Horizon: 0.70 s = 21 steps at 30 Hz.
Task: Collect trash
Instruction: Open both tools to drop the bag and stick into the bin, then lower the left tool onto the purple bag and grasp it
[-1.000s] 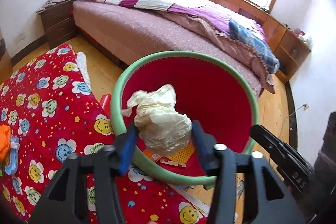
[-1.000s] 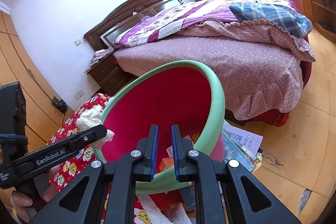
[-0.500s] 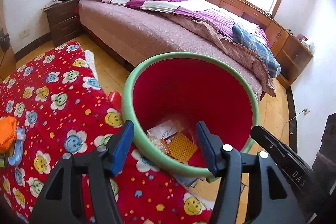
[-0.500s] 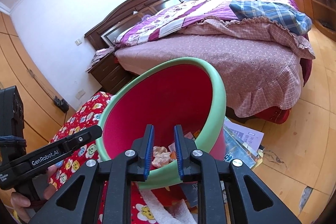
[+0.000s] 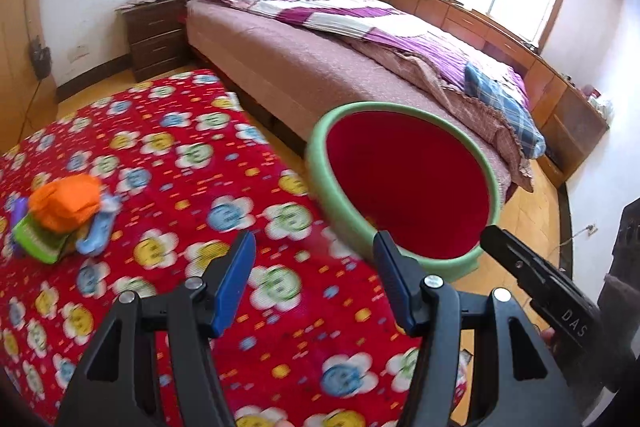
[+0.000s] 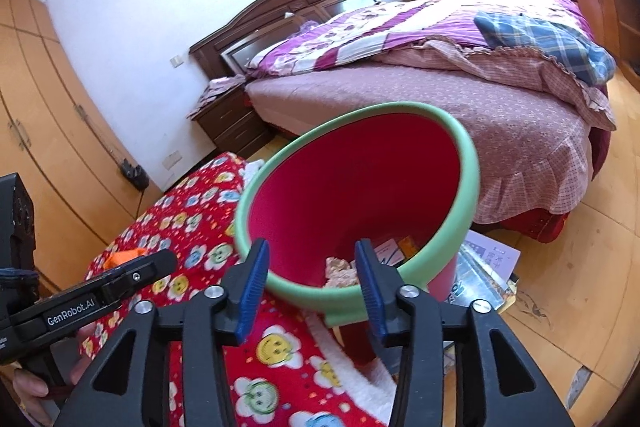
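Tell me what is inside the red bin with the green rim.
Inside the red bin, a crumpled pale wad and small cards or wrappers lie at the bottom. Its near rim and the right gripper hide the rest.

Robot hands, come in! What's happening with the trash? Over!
Left gripper open, empty. Right gripper just been opening, nothing between jaws. Paper scraps in red bin. Orange clutter on blanket, unobstructed.
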{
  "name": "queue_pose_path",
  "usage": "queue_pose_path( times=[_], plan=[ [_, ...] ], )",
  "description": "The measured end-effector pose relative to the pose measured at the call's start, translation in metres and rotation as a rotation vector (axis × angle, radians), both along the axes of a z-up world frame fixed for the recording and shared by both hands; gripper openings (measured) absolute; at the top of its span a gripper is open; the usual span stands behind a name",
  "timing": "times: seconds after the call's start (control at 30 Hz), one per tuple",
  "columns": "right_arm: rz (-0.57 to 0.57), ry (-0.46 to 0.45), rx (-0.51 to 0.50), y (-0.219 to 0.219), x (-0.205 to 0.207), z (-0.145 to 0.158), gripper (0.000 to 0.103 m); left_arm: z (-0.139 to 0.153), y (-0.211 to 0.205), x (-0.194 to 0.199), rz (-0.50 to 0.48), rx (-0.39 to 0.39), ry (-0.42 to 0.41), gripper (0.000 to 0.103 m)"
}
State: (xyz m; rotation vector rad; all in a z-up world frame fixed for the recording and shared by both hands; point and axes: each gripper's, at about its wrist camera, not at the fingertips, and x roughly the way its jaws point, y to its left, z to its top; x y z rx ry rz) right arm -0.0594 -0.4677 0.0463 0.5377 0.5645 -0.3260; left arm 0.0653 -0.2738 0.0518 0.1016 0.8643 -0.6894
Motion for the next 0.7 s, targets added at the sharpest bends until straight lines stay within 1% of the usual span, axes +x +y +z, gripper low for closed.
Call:
queue_pose_path(
  times=[0.23, 0.37, 0.7],
  plan=[
    [0.050, 0.018, -0.005, 0.025, 0.007, -0.001, 0.051, 0.001, 0.045, 0.005, 0.097, -0.003, 0.000, 0.061],
    [0.068, 0.025, -0.012, 0.036, 0.012, -0.001, 0.053, 0.005, 0.065, 0.012, 0.140, 0.006, -0.019, 0.061],
    [0.111, 0.054, -0.020, 0.060, 0.028, -0.004, 0.053, 0.015, 0.130, 0.049, 0.288, 0.012, -0.042, 0.061]
  ],
)
